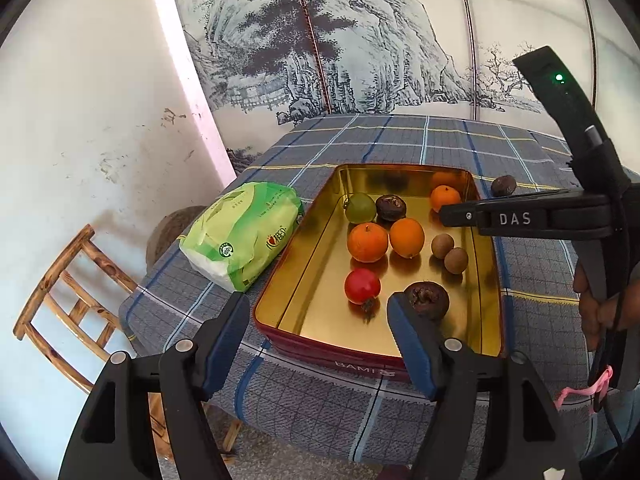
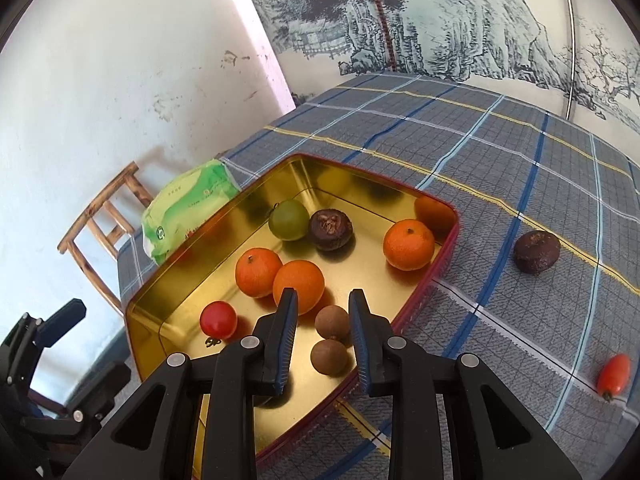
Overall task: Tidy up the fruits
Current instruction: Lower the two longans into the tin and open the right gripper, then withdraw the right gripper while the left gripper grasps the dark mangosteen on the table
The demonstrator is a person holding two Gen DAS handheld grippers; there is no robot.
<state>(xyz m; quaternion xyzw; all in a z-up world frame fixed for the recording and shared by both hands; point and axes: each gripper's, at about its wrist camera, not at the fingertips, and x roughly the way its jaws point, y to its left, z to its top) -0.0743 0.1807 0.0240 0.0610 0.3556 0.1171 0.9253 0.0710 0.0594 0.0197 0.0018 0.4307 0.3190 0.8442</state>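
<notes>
Two small brown round longans (image 2: pixel 331 344) lay between the right gripper's (image 2: pixel 323 334) parted, empty fingers at lower centre, inside the gold rectangular metal tin (image 2: pixel 176 276), apparently just set down there. A dark wrinkled fruit (image 2: pixel 536 252) and an oblong red tomato (image 2: pixel 613 374) waited on the checked tablecloth (image 2: pixel 500 152) at right. The left gripper (image 1: pixel 320 336) hung wide open, holding nothing.

The right gripper (image 2: pixel 323 334) hung open and empty over the near end of the gold tin (image 2: pixel 168 308), its fingers flanking two longans (image 2: pixel 332 322). Three oranges (image 2: pixel 298 286), a tomato (image 2: pixel 218 319), a green fruit (image 2: pixel 289 220) and a dark fruit (image 2: pixel 330 229) lay inside. On the tabletop (image 2: pixel 500 152) outside sat another dark fruit (image 2: pixel 536 251) and a red oval fruit (image 2: pixel 613 374).
</notes>
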